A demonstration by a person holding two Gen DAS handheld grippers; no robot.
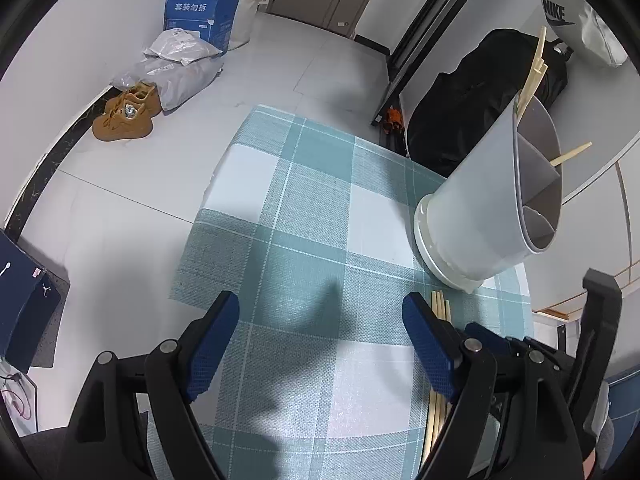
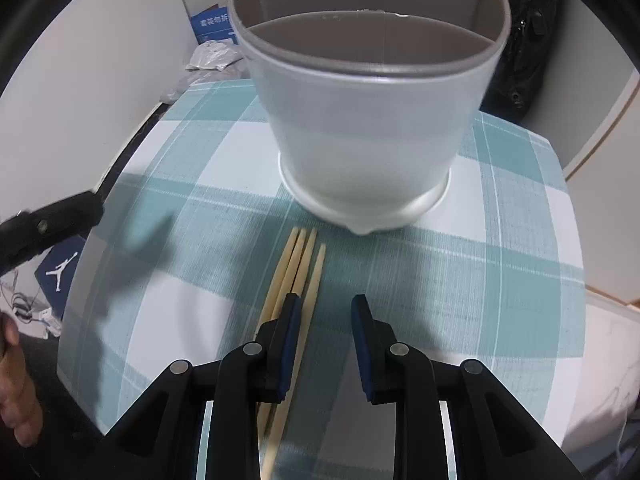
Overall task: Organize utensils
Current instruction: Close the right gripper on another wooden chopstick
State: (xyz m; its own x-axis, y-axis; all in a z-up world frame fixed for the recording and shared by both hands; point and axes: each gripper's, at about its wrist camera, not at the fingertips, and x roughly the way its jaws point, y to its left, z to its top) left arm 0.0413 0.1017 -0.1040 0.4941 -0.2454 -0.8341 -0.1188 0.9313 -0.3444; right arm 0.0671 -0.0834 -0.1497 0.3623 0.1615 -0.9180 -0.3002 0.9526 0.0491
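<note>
Between your right gripper's [image 2: 326, 340] half-closed, empty jaws lay only checked counter [image 2: 500, 280], the chopsticks [image 2: 298, 264] sat under its left jaw, short of the holder [image 2: 360, 128], so closing risked scattering them, while your left gripper [image 1: 320, 340] gaped empty.

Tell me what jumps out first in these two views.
The grey divided utensil holder dominates, standing on the teal checked tablecloth at the far side, with a few chopsticks already in one compartment. Just in front of it, four loose bamboo chopsticks lie side by side on the cloth, and the right tool is low over them with one finger on the bundle and nothing between its pads.
</note>
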